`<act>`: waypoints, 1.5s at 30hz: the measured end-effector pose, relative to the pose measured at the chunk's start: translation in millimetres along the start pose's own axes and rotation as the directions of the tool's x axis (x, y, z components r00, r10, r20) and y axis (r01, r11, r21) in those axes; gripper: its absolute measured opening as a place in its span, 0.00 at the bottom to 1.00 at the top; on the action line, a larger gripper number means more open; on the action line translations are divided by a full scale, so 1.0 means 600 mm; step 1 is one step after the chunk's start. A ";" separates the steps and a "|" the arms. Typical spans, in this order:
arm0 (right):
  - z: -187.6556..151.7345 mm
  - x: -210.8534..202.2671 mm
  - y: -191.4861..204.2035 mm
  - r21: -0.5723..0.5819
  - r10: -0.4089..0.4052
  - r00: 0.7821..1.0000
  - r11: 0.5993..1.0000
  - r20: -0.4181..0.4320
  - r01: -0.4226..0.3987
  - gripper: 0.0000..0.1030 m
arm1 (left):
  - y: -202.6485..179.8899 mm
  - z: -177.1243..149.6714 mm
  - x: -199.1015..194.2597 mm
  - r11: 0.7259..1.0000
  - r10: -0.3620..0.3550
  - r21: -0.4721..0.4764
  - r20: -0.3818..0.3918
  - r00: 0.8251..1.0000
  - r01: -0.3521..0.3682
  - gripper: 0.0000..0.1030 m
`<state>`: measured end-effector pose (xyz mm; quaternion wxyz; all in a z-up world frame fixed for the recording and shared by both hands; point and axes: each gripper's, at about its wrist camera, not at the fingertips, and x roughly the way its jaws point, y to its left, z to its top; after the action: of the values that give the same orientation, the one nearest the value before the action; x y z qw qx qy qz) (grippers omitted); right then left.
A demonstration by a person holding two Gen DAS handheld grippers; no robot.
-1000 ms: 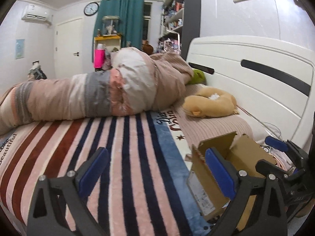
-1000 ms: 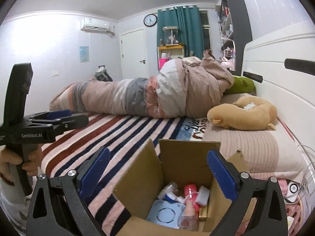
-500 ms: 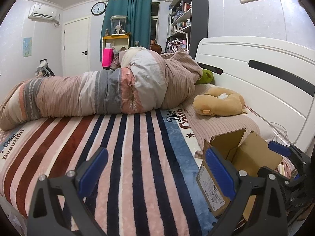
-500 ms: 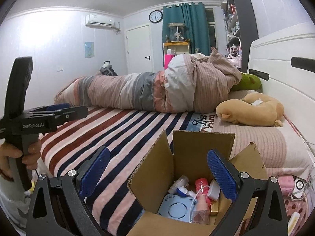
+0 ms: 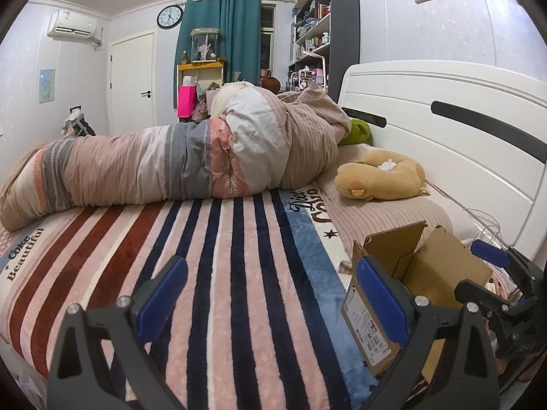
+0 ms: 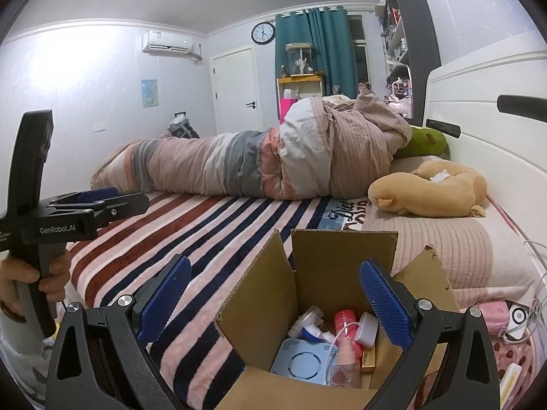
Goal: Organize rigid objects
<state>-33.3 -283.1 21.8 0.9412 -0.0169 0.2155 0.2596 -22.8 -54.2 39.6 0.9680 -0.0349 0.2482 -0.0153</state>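
An open cardboard box (image 6: 338,256) stands on the striped bed near the pillow end. It holds a light blue round-faced device (image 6: 302,358), a pink spray bottle (image 6: 343,364), a red ribbed bottle (image 6: 345,317) and small white items. My right gripper (image 6: 273,302) is open and empty, just above and in front of the box opening. My left gripper (image 5: 270,294) is open and empty over the blanket, left of the box (image 5: 430,273). The left gripper also shows in the right wrist view (image 6: 102,201).
A rolled duvet (image 5: 191,160) lies across the bed's far side. A tan plush pillow (image 5: 379,179) and a green plush (image 5: 359,131) lie by the white headboard (image 5: 444,130). Pink gadgets and cables (image 6: 495,314) lie right of the box. The striped blanket (image 5: 212,256) stretches to the left.
Both grippers have drawn back and risen a little, so the bed and box look smaller and lower. Both stay open and empty.
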 end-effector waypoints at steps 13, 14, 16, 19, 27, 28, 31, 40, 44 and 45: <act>0.006 -0.005 0.000 0.013 -0.008 1.000 1.000 0.015 0.008 0.97 | 0.004 -0.001 0.000 1.000 0.005 0.006 0.002 1.000 -0.005 0.95; 0.006 -0.005 0.000 0.013 -0.008 1.000 1.000 0.014 0.008 0.97 | 0.006 -0.001 -0.001 1.000 0.005 0.006 0.002 1.000 -0.005 0.95; 0.006 -0.006 0.001 0.011 -0.008 1.000 1.000 0.014 0.008 0.97 | 0.008 -0.001 -0.001 1.000 0.004 0.006 0.002 1.000 -0.004 0.95; 0.006 -0.006 0.001 0.013 -0.007 1.000 1.000 0.015 0.007 0.97 | 0.008 -0.001 -0.001 1.000 0.005 0.008 0.003 1.000 -0.005 0.95; 0.009 -0.006 0.003 0.013 -0.008 1.000 1.000 0.018 0.007 0.97 | 0.011 0.001 0.000 1.000 0.005 0.009 0.004 1.000 -0.005 0.95; 0.010 -0.006 0.003 0.013 -0.007 1.000 1.000 0.018 0.007 0.97 | 0.014 0.001 -0.001 1.000 0.006 0.009 0.004 1.000 -0.006 0.95; 0.009 -0.006 0.002 0.013 -0.005 1.000 1.000 0.018 0.005 0.97 | 0.016 0.001 -0.001 1.000 0.006 0.010 0.005 1.000 -0.006 0.95; 0.010 -0.006 0.003 0.012 -0.006 1.000 1.000 0.017 0.006 0.97 | 0.020 0.003 -0.004 1.000 0.012 0.011 0.007 1.000 -0.012 0.96; 0.009 -0.006 0.004 0.013 -0.007 1.000 1.000 0.018 0.007 0.97 | 0.026 0.005 -0.004 1.000 0.008 0.012 0.006 1.000 -0.008 0.96; 0.009 -0.006 0.004 0.013 -0.008 1.000 1.000 0.018 0.007 0.97 | 0.026 0.006 -0.004 1.000 0.010 0.013 0.007 1.000 -0.010 0.96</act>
<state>-35.0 -282.0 28.4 0.9442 -0.0092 0.2085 0.2548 -23.0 -38.6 42.5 0.9691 -0.0275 0.2448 -0.0119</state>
